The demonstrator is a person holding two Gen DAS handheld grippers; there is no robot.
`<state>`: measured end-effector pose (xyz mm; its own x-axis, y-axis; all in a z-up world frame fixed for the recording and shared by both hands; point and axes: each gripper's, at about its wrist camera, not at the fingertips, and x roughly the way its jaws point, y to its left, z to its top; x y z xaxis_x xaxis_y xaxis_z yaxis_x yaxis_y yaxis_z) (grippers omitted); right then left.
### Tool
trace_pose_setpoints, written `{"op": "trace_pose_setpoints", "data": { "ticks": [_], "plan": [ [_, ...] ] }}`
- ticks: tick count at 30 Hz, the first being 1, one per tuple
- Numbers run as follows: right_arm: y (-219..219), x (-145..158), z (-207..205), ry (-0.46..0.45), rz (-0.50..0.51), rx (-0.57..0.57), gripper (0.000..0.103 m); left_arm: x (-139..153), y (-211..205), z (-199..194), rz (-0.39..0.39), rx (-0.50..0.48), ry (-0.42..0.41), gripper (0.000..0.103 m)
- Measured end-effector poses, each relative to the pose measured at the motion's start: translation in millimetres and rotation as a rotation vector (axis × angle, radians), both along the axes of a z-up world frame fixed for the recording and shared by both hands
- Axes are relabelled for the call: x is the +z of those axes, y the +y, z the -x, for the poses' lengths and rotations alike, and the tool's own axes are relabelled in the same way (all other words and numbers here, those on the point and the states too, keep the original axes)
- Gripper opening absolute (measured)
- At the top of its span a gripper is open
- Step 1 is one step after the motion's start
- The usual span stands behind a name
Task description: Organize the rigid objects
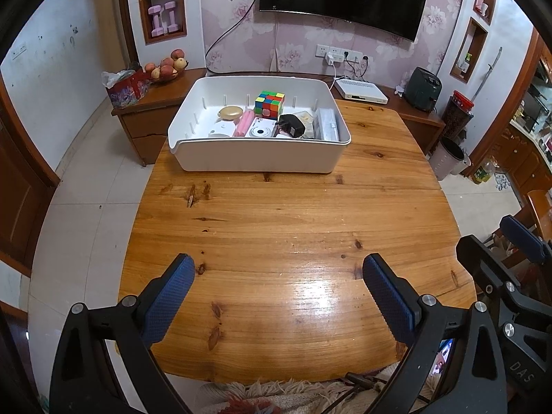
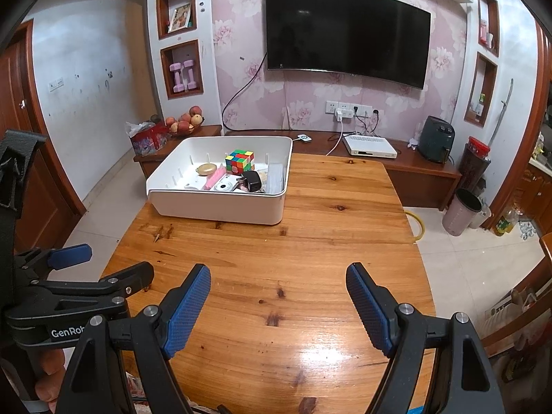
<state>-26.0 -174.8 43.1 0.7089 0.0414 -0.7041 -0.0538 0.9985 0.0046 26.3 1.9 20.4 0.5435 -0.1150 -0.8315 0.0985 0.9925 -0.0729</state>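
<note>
Over the bare near end of the wooden table [image 1: 276, 241] I hold the left gripper [image 1: 277, 276] and right gripper [image 2: 277, 288] spread and empty, since the Rubik's cube [image 1: 269, 104] and other pieces sit in the white bin [image 1: 258, 158].

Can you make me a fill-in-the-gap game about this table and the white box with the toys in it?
1. The colourful puzzle cube sits inside the white ____.
2. The storage box rests on a ____ table.
3. The left tongs and the right tongs are both ____, holding nothing.
4. The pink bar lies right beside the white ____.

Missing words: box; wooden; open; camera
</note>
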Motion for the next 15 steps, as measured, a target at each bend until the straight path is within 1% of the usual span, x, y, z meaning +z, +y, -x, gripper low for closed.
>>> {"op": "trace_pose_setpoints", "data": {
  "ticks": [15],
  "plan": [
    [-3.6, -2.5, -1.0, 0.018, -0.012, -0.002, 0.081, -2.2, 0.6, -0.6, -0.006, 0.001, -0.002, 0.098]
  ]
}}
